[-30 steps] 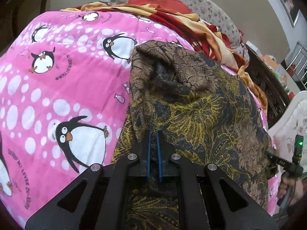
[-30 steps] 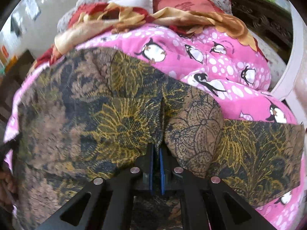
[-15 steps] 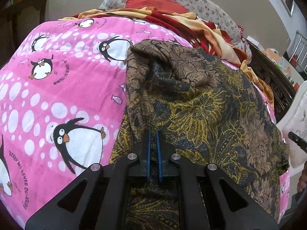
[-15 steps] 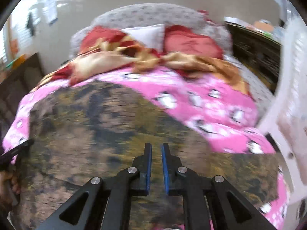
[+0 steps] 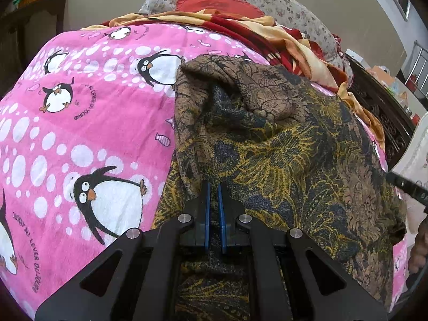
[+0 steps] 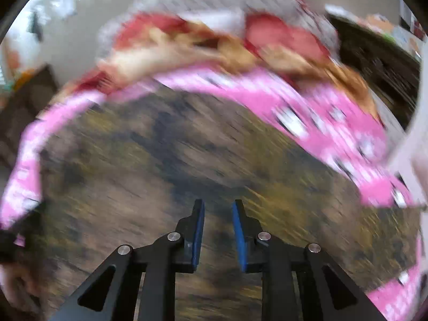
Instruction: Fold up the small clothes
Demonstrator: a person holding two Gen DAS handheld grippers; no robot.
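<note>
Here the garment (image 5: 281, 155), a brown, gold and navy batik piece, lies spread on the pink penguin blanket (image 5: 80, 123), covering the blanket's right half in the left wrist view. Its far left corner is bunched into a raised brown fold, next to a penguin printed on the blanket. The left gripper (image 5: 213, 187) is clamped on the garment's near edge: its blue pads (image 5: 206, 214) sit almost together with cloth pinched between them, and fabric runs back under the black frame. At the garment's right edge a black bar (image 5: 406, 186) of the other tool and part of a hand (image 5: 418, 248) show.

The right wrist view is smeared by motion. The right gripper (image 6: 218, 206) hangs over the garment (image 6: 187, 160) with its jaws parted; they have just been opening, and nothing sits between the blue pads (image 6: 198, 230). Beyond the garment the blanket (image 6: 334, 123) runs as a pink band, and past that lie a red-and-tan cover (image 6: 214, 48) and pillows (image 6: 281, 32), all blurred.
</note>
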